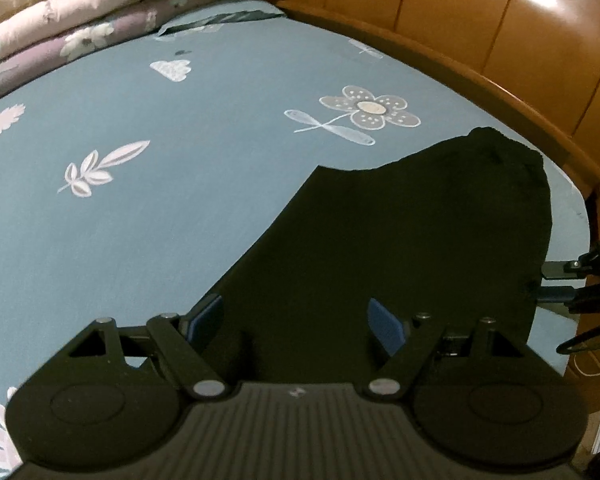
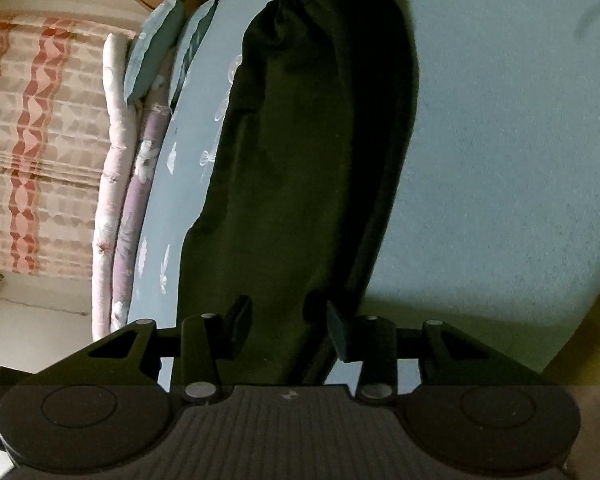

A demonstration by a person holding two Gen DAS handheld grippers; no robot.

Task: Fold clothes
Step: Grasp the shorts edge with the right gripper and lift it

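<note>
My left gripper (image 1: 296,322) is spread wide over black trousers (image 1: 400,240) lying on the blue floral bedsheet (image 1: 160,220). My right gripper (image 2: 286,330) is open too; the dark cloth hides its folds.

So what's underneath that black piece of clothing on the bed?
The black garment lies flat on the blue flower-print bedsheet, which shows all round its edges. Whatever lies under its middle is covered, so anything beneath besides sheet can't be told.
</note>
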